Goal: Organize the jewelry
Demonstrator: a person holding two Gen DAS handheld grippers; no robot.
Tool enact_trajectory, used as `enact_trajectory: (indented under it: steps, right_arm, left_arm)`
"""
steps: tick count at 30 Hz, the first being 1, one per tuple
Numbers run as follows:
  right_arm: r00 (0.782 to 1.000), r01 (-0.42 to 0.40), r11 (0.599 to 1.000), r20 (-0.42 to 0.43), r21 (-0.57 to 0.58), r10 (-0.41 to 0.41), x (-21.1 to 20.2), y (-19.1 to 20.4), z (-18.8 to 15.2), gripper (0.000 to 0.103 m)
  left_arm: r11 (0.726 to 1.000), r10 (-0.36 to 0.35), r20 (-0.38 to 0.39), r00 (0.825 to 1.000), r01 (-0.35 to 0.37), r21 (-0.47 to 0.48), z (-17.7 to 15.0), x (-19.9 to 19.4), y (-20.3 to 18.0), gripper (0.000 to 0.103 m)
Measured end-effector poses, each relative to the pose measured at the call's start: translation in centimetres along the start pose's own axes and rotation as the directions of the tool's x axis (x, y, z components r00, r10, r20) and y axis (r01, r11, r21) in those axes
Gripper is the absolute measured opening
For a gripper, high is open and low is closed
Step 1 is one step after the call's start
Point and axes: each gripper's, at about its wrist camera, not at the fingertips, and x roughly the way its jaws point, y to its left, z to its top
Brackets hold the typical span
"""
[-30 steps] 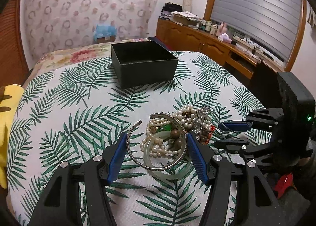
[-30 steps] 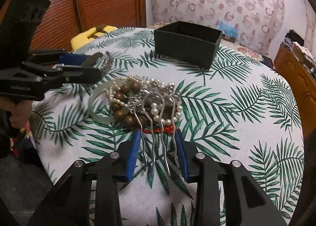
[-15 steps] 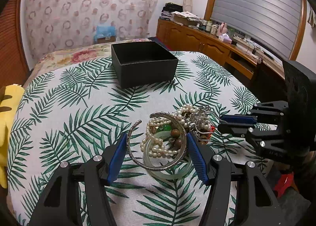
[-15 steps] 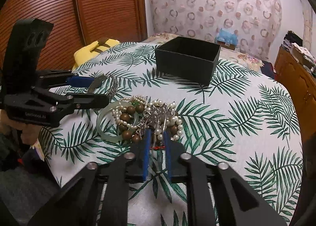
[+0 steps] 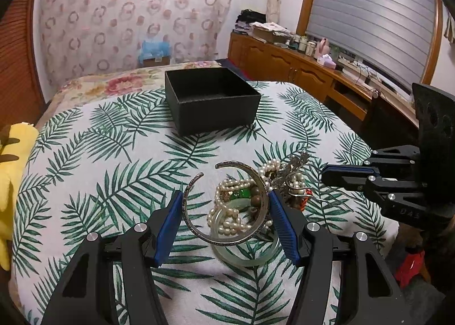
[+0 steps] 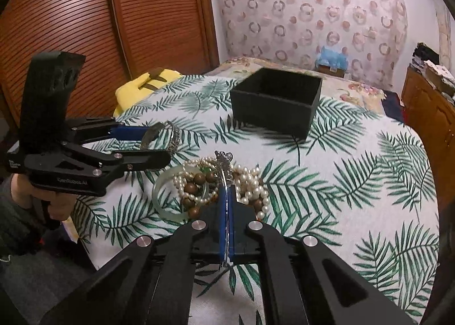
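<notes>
A pile of jewelry (image 6: pixel 216 182) lies on the palm-leaf tablecloth: pearl strands, brown beads and a pale green bangle (image 5: pixel 244 254). My left gripper (image 5: pixel 224 211) is shut on a silver open cuff bracelet (image 5: pixel 199 228) and holds it lifted above the pile; the cuff shows in the right wrist view (image 6: pixel 165 137). My right gripper (image 6: pixel 226 211) is shut on a silver hair comb (image 6: pixel 224 160), whose ornate top sticks up beyond the fingers. An open black box (image 5: pixel 210 100) stands empty farther back.
A yellow plush toy (image 5: pixel 11 182) lies at the left table edge. A wooden sideboard (image 5: pixel 298 74) with clutter runs along the right wall. A floral bedspread lies behind the box. Louvred wooden doors (image 6: pixel 85 26) stand left in the right wrist view.
My right gripper closed on the hair comb and lifted it back from the pile. My left gripper raised the silver cuff slightly off the table.
</notes>
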Motion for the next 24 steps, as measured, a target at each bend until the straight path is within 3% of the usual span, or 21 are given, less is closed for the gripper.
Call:
enact_trajectory:
  steps: [8, 15, 24]
  right_arm:
    - [0.999, 0.028, 0.999, 0.043, -0.020, -0.028, -0.3, -0.9, 2.5, 0.002]
    - [0.995, 0.060, 0.998, 0.088, -0.033, -0.056, 0.8, -3.0, 6.6, 0.002]
    - [0.991, 0.070, 0.998, 0.115, -0.009, -0.068, 5.2, -6.5, 13.0, 0.002]
  left_arm:
    - [1.000, 0.016, 0.026, 1.000, -0.016, -0.004, 1.1, 0.3, 0.8, 0.058]
    - [0.999, 0.032, 0.043, 0.999, -0.032, -0.013, 2.5, 1.2, 1.9, 0.058]
    - [0.998, 0.062, 0.073, 0.995, -0.062, -0.003, 5.7, 2.4, 3.1, 0.058]
